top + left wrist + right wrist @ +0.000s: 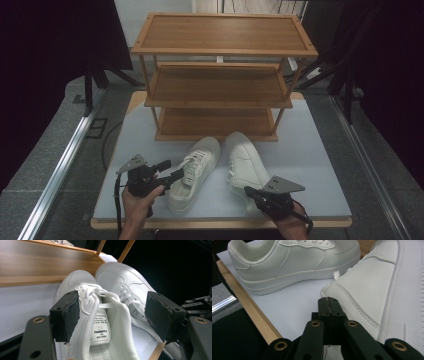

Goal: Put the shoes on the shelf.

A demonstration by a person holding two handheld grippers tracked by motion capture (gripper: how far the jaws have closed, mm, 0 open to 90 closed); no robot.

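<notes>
Two white sneakers lie side by side on the pale table, toes toward a wooden rack. My left gripper [171, 170] is open, its jaws wide around the collar of the left sneaker [195, 175]. In the left gripper view, that gripper [113, 315] has one pad against the outer side of the left sneaker [77, 277], while the other pad stands clear above the right sneaker [120, 277]. My right gripper [248, 190] is at the heel of the right sneaker [245, 160]. The right gripper [328, 300] is shut with nothing between its jaws, its tips beside the right sneaker [382, 290]. The left sneaker [294, 260] lies beyond.
A three-tier wooden shoe rack [220, 85] stands at the back of the table [310, 150], its shelves bare. The table's wooden front edge [249, 307] runs just below my right gripper. Grey floor and a metal rail [65, 160] flank the table on the left.
</notes>
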